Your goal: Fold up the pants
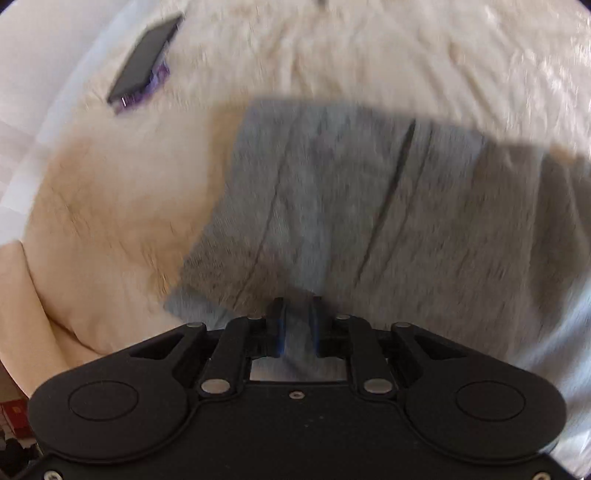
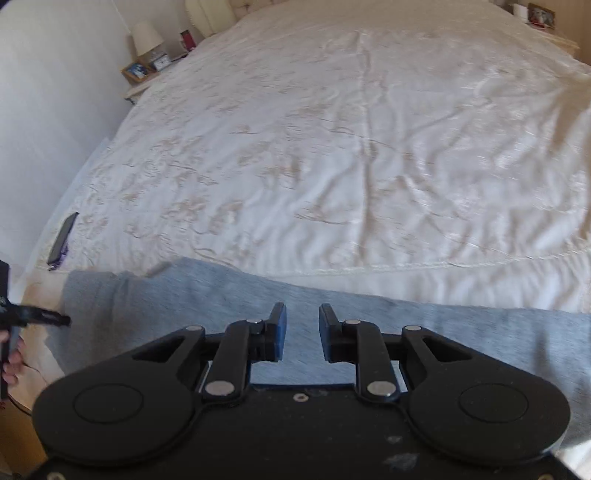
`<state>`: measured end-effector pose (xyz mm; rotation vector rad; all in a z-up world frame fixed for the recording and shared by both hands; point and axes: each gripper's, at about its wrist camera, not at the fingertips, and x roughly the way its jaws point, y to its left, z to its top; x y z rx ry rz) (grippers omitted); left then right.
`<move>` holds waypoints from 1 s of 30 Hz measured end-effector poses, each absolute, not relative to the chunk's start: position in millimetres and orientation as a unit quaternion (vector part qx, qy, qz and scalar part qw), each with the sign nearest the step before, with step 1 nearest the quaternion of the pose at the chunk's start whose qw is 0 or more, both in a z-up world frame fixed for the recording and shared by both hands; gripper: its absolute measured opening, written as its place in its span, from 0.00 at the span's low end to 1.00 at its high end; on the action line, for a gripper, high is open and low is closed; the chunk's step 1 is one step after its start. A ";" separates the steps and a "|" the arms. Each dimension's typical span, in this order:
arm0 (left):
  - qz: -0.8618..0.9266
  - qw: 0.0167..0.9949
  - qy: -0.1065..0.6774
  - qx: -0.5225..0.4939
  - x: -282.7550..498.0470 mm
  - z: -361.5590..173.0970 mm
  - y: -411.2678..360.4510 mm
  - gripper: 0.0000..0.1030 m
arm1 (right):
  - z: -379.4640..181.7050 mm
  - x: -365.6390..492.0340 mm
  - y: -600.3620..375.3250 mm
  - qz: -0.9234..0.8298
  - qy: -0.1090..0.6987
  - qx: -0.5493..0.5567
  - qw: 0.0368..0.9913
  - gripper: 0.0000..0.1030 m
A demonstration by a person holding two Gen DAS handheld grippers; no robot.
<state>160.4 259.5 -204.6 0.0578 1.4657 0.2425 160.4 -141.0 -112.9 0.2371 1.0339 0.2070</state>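
Black tongs of the left gripper point(image 1: 298, 310) sit closest in the left wrist view, and they are squeezed tight on a bit of the gray pants point(image 1: 369, 206). A thin strip of gray cloth is pinched between the two fingers. From there the pants spread out wide and flat over the bed cover point(image 1: 122, 206). The cloth is soft and fuzzy gray, with a few long dark creases running away from the tongs. This picture is blurry, so small things on the cloth are hard to tell.

The right gripper point(image 2: 303, 319) has its two fingers apart, with a gap between them. Nothing is in the gap. It hangs just above the pants point(image 2: 207, 299), which lie as a long gray band across the near edge of the bed. The far left end of the band looks rounded and a little bunched. The left gripper point(image 2: 55, 318) shows there too, at the left end of the pants.

Past the pants, the white bed cover point(image 2: 332, 147) is wrinkled and shiny. A dark phone point(image 1: 146, 59) lies on the cover near the bed's left edge, well apart from the pants. A small lamp point(image 2: 147, 36) stands on a side table far back.
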 end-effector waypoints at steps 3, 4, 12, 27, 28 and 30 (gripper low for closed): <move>0.074 0.761 0.639 0.082 126.3 -208.4 251.9 0.16 | -125.1 211.0 -79.6 0.144 0.506 0.118 0.842 0.26; 0.072 0.761 0.639 0.087 122.2 -207.5 250.6 0.15 | -132.8 227.3 -61.3 0.155 0.511 0.114 0.838 0.27; 0.070 0.730 0.679 -0.031 107.1 -219.2 284.6 0.03 | -206.4 308.2 39.6 0.200 0.588 0.042 0.783 0.28; 0.001 0.751 0.661 0.000 106.7 -196.5 300.8 0.06 | -218.1 325.8 75.7 0.180 0.558 -0.048 0.809 0.01; -0.014 0.758 0.652 0.002 104.8 -185.0 302.1 0.10 | -218.9 326.7 76.9 0.175 0.554 -0.049 0.812 0.01; -0.030 0.780 0.625 0.011 103.7 -156.1 307.6 0.25 | -220.5 328.1 79.7 0.174 0.552 -0.041 0.814 0.01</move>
